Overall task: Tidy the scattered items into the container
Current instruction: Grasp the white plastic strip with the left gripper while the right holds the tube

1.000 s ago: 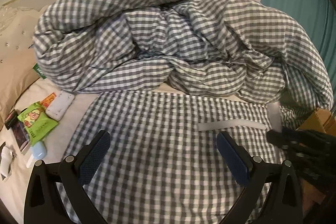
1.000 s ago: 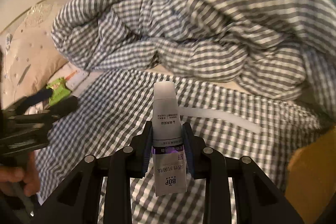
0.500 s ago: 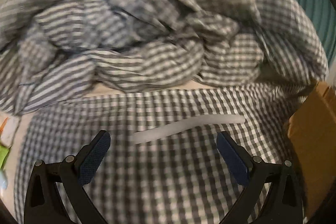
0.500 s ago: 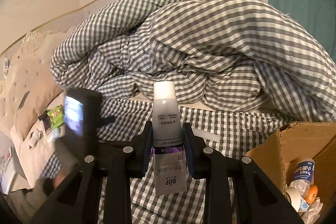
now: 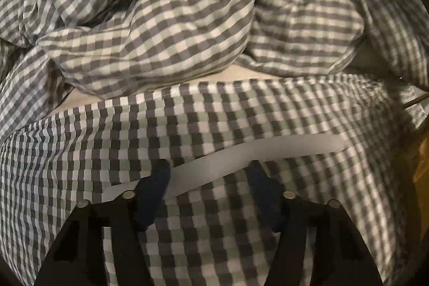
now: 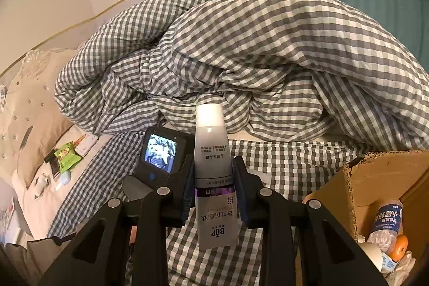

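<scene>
Right wrist view alone shows the heaped gingham duvet (image 6: 241,58) filling the far bed, the open cardboard box (image 6: 380,178) at lower right holding a bottle (image 6: 386,216) and an orange (image 6: 400,244), and scattered packets (image 6: 65,156) along the left bed edge. The right gripper (image 6: 213,195) is clamped on a white tube (image 6: 214,178), cap away, just left of the box's rim. Left wrist view, blurred, shows only flat checked sheet (image 5: 80,152) crossed by a pale strip (image 5: 254,152); the left gripper (image 5: 207,195) appears parted and empty.
</scene>
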### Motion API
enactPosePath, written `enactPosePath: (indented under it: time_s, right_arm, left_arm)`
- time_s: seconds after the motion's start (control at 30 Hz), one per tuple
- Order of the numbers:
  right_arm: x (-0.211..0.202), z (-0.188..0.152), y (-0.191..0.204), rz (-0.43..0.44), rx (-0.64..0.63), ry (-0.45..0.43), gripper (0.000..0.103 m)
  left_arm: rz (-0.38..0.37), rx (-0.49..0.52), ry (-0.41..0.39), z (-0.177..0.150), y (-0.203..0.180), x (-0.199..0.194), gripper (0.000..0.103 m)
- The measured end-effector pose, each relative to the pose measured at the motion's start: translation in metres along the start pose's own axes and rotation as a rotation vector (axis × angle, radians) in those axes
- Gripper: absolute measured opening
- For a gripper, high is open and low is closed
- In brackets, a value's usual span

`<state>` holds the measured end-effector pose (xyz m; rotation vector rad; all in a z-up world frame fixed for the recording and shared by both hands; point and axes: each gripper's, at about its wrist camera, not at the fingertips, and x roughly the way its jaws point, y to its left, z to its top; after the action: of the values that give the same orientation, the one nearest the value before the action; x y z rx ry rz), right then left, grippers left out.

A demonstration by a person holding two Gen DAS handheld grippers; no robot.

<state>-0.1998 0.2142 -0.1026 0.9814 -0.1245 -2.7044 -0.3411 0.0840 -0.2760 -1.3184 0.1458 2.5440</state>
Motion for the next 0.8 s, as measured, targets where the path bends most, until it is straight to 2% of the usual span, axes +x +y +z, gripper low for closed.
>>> enactPosePath:
  time_s: [0.03, 0.07, 0.1, 0.17, 0.27, 0.5, 0.8]
  right_arm:
    - [-0.001, 0.0, -0.001, 0.0, 0.001, -0.001, 0.027]
    - [-0.003, 0.0, -0.001, -0.002, 0.002, -0.004, 0.027]
    - [-0.003, 0.0, -0.001, -0.004, 0.002, -0.006, 0.027]
    - [-0.006, 0.0, -0.002, -0.005, 0.005, -0.01, 0.027]
    - [-0.011, 0.001, -0.001, -0.005, 0.007, -0.017, 0.027]
    - [-0.031, 0.004, 0.003, -0.008, 0.005, -0.042, 0.027]
    - [-0.069, 0.001, 0.007, -0.02, 0.006, -0.081, 0.027]
  left_arm:
    - [-0.006, -0.001, -0.004, -0.001, 0.0, 0.001, 0.056]
    - [0.002, 0.009, -0.009, -0.002, 0.0, 0.0, 0.044]
    - [0.014, 0.025, -0.009, -0.003, -0.001, -0.001, 0.04]
    - [0.01, 0.026, -0.007, -0.003, 0.0, -0.003, 0.021]
    - [0.01, 0.013, -0.008, -0.003, 0.002, -0.01, 0.005]
    - [0.007, -0.015, -0.065, -0.001, 0.0, -0.057, 0.004]
    - [0.024, -0.053, -0.193, 0.008, 0.002, -0.15, 0.004]
